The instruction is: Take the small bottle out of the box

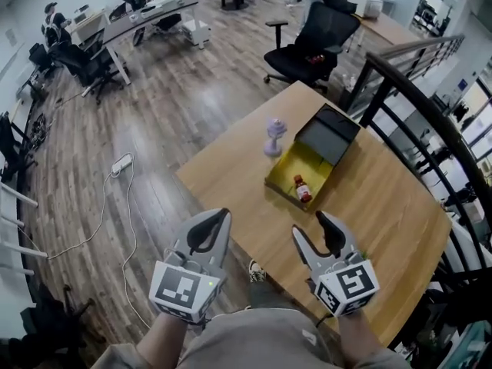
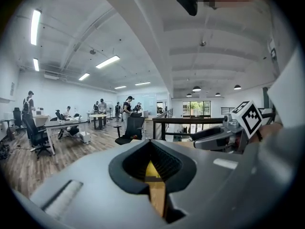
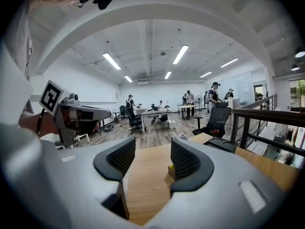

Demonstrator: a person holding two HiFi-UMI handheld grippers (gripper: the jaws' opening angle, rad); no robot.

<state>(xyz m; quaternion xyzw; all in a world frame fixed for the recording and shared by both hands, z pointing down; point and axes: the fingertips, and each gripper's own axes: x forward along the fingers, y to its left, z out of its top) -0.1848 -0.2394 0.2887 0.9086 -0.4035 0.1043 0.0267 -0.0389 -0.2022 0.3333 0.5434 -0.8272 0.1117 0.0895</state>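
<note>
Left gripper (image 2: 151, 149): my fingers are pressed together at the tips, with only a thin slit between the black pads (image 2: 177, 166). Nothing sits in it.
Right gripper (image 3: 152, 154): my fingers stand wide apart. Bare tabletop shows between the ribbed pads (image 3: 185, 160), and I grip nothing.
Where I am: the head view shows my left gripper (image 1: 219, 218) off the near corner of the wooden table (image 1: 384, 206), above the plank floor. My right gripper (image 1: 309, 226) is over the table's near edge.
Small bottle (image 1: 301, 190): brown with a pale label and a red cap, it lies on its side at the near end of the box, well apart from both grippers.
Box (image 1: 306, 162): yellow inside, mid-table, with its dark lid (image 1: 329, 133) swung open at the far side.
Lilac object (image 1: 274, 137): stands on the table just left of the box.
Beyond: a black office chair (image 1: 311, 41) stands past the table's far corner.
</note>
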